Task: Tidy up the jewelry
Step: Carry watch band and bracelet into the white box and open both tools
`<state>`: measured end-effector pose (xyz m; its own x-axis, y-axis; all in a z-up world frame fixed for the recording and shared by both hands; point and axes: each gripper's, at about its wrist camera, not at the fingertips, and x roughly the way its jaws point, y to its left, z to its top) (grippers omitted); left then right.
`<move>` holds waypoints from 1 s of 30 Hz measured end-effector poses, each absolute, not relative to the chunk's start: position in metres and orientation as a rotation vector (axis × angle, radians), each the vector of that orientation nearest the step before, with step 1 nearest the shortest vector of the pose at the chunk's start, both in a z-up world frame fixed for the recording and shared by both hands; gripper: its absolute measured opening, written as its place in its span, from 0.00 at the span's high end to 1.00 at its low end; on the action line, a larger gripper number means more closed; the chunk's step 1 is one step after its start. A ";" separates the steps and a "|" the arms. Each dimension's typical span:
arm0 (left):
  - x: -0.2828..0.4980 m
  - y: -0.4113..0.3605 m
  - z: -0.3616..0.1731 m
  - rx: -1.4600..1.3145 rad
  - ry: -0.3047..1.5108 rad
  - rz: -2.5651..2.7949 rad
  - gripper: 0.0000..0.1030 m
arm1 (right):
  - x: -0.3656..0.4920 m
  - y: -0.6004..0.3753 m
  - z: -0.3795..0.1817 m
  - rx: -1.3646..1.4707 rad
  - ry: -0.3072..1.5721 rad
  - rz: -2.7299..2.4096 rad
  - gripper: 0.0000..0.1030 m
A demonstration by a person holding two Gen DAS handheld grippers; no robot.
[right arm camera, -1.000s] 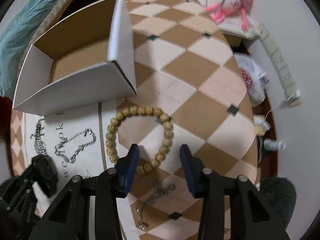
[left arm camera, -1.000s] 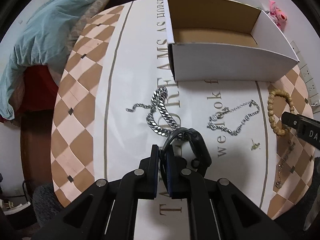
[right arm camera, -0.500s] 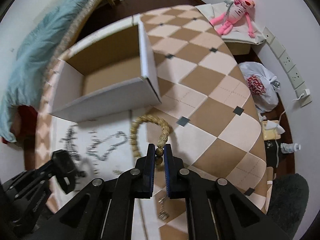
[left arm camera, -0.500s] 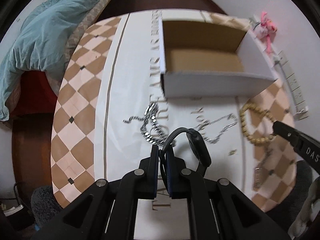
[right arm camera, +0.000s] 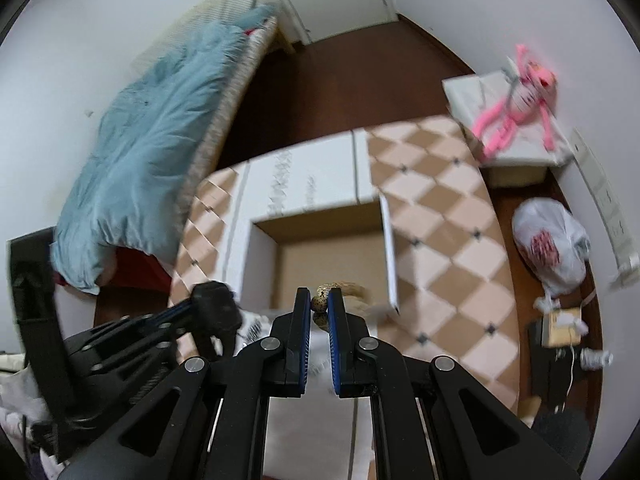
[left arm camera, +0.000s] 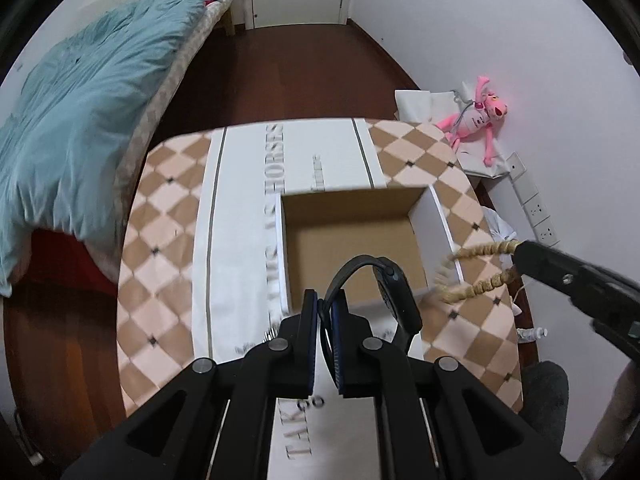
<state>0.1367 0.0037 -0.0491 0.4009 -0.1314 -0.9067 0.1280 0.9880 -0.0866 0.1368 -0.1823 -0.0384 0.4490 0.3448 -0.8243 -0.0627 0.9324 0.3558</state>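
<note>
1. The left tool has its two fingers pressed together on the strap of a black watch, which hangs in the air above the near edge of the cardboard box.
2. The right tool is pinching a wooden bead bracelet; from the left wrist view its loop dangles over the box's right wall.
3. The open box stands on the checkered tabletop, brown inside and white outside.
4. A blue blanket lies on the bed to the left.
5. A pink plush toy sits near the wall on the right.
</note>
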 end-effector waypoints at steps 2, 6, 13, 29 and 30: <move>0.151 0.005 -0.050 -0.009 1.153 -0.168 0.96 | 0.151 -0.178 -0.036 0.282 1.087 0.272 0.92; 0.178 0.008 -0.062 -0.022 1.195 -0.165 0.96 | 0.185 -0.169 -0.052 0.241 1.142 0.285 0.91; 0.210 0.011 -0.095 -0.061 1.300 -0.180 0.93 | 0.224 -0.162 -0.096 0.227 1.260 0.285 0.91; 0.216 0.021 -0.096 -0.049 1.258 -0.059 0.10 | 0.223 -0.184 -0.125 0.090 1.273 0.106 0.14; 0.212 0.021 -0.095 -0.034 1.236 -0.042 0.08 | 0.220 -0.184 -0.125 0.054 1.263 0.075 0.09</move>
